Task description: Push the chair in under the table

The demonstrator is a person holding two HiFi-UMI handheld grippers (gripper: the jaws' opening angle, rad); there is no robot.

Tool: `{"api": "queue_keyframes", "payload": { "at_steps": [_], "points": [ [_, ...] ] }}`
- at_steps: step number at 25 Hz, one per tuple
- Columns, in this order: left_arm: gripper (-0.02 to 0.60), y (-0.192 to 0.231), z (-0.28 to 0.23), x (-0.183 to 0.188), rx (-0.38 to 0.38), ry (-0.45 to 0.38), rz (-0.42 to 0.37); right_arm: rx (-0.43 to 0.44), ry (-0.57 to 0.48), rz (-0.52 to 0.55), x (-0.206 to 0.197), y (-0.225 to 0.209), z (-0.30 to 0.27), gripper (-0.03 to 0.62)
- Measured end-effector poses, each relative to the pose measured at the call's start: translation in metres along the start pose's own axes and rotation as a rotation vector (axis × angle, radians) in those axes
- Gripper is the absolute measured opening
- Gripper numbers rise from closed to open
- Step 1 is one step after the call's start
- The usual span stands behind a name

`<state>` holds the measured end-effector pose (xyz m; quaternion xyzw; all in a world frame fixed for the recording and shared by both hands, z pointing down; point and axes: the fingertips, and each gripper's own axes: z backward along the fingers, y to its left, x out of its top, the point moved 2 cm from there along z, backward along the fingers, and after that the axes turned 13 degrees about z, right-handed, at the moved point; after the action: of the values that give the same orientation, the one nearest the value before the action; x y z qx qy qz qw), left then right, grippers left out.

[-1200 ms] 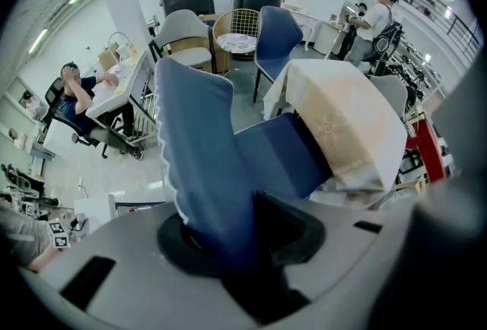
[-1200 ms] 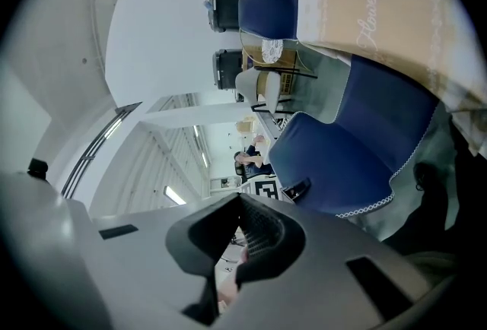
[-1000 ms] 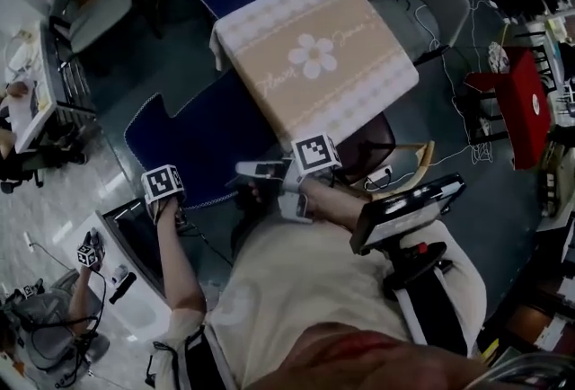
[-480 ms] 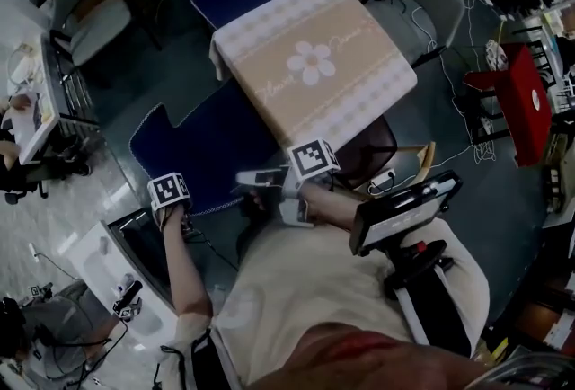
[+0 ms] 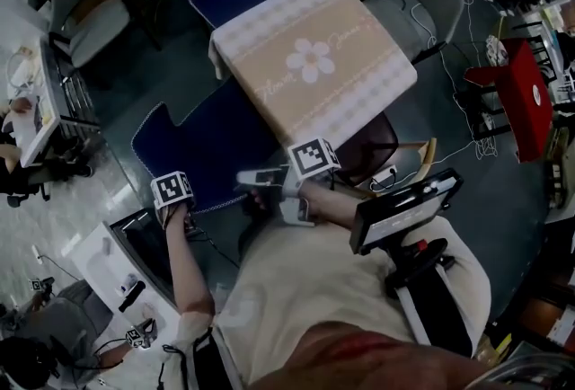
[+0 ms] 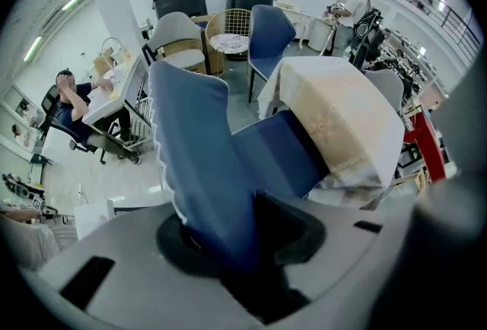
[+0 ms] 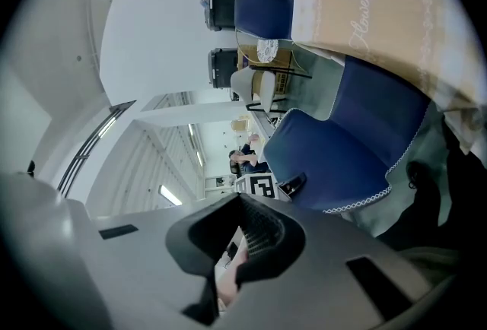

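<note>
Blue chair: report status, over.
Left gripper clamped on blue chair backrest. Right gripper shut, empty. Seat front under table, backrest out. Nothing seen blocking.

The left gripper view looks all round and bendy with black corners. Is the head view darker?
Left gripper view: bright, but its wide-angle lens bends the blue fabric chair back and blacks out the corners. Head view: yes, dimmer, and the square table with the beige flower cloth bows too.
</note>
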<state>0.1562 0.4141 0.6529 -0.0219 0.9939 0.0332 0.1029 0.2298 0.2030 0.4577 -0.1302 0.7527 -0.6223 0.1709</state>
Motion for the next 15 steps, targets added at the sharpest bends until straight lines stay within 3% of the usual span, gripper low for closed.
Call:
{"api": "queue_keyframes", "payload": {
  "at_steps": [15],
  "points": [
    [0.123,-0.0042,0.0015,0.0012,0.000,-0.002,-0.003,0.001,0.004,0.004,-0.0002,-0.0006,0.0004,0.011]
  ]
}}
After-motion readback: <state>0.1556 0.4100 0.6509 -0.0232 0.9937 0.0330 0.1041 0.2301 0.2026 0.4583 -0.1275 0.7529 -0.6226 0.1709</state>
